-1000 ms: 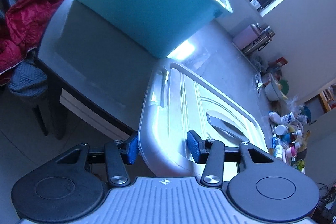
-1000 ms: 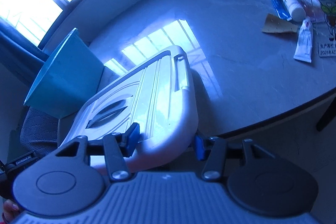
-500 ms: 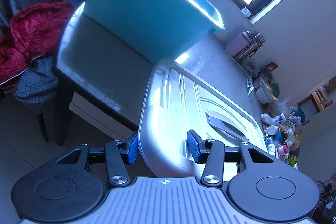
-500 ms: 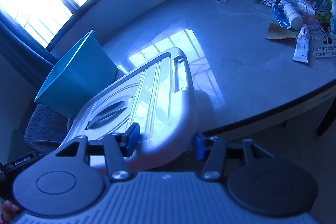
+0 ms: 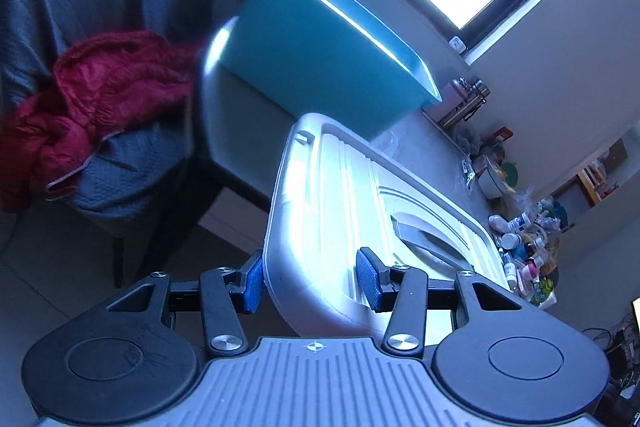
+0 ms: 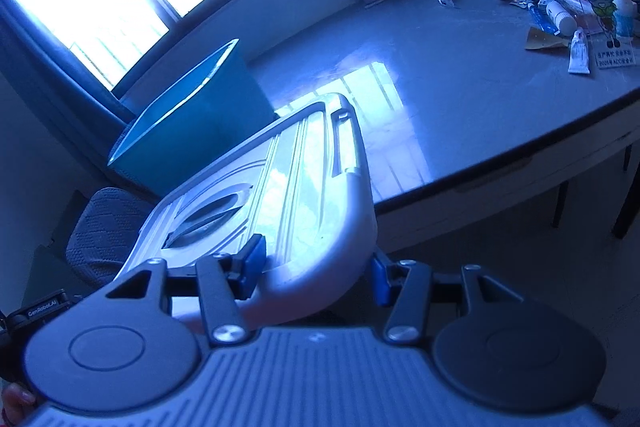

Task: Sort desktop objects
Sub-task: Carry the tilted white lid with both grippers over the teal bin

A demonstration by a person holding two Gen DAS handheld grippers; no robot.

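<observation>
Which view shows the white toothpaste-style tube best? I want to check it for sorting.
The right wrist view: the white tube lies in plain sight on the table, at the near edge of the clutter of bottles. In the left wrist view that clutter is small and far off, and the tube cannot be picked out.

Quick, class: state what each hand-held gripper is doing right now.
Left hand-held gripper: closed on the white lid's edge.
Right hand-held gripper: closed on the same white lid's opposite edge.
</observation>
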